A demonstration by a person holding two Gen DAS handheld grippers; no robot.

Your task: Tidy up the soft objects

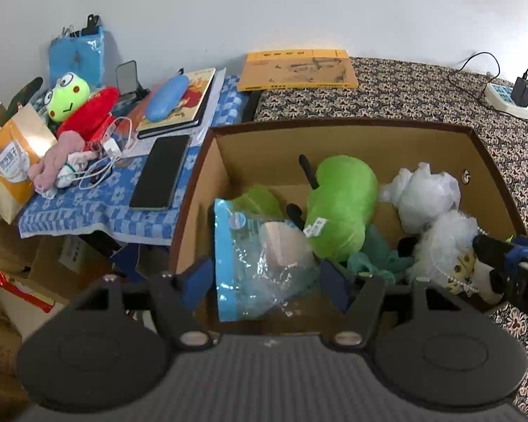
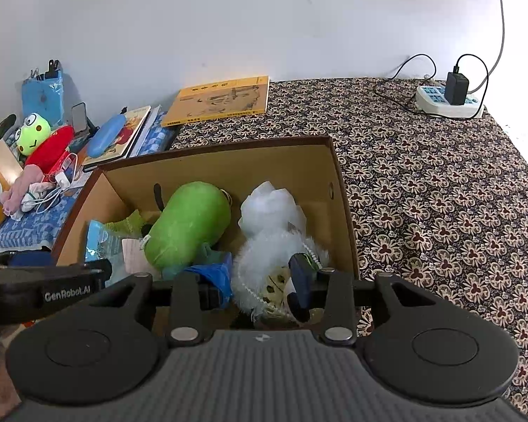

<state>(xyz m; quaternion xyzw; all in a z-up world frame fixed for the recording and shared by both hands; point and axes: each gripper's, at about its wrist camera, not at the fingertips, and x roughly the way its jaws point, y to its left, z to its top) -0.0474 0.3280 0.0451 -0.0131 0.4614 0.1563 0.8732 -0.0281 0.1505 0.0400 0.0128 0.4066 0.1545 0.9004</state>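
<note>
A brown cardboard box [image 1: 228,147] [image 2: 338,183] holds a green plush [image 1: 341,204] [image 2: 190,225], a white plastic bag [image 1: 422,193] [image 2: 271,207], a blue-and-clear packet [image 1: 253,260] [image 2: 98,242] and a white fluffy doll [image 1: 447,246] [image 2: 264,260]. My left gripper [image 1: 267,281] is open above the packet, touching nothing. My right gripper [image 2: 260,281] is closed around the fluffy doll inside the box; its finger shows in the left wrist view [image 1: 492,249]. A frog plush [image 1: 68,96] [image 2: 33,133] with a red body and a pink soft toy [image 1: 58,158] [image 2: 21,186] lie on the side table.
The side table with a blue checked cloth [image 1: 88,207] carries a phone [image 1: 162,172], books [image 1: 186,105], a blue case [image 1: 167,96], cables and an orange bag [image 1: 10,161]. A yellow book [image 2: 221,102] and power strip [image 2: 447,102] lie on the patterned bedspread [image 2: 440,211].
</note>
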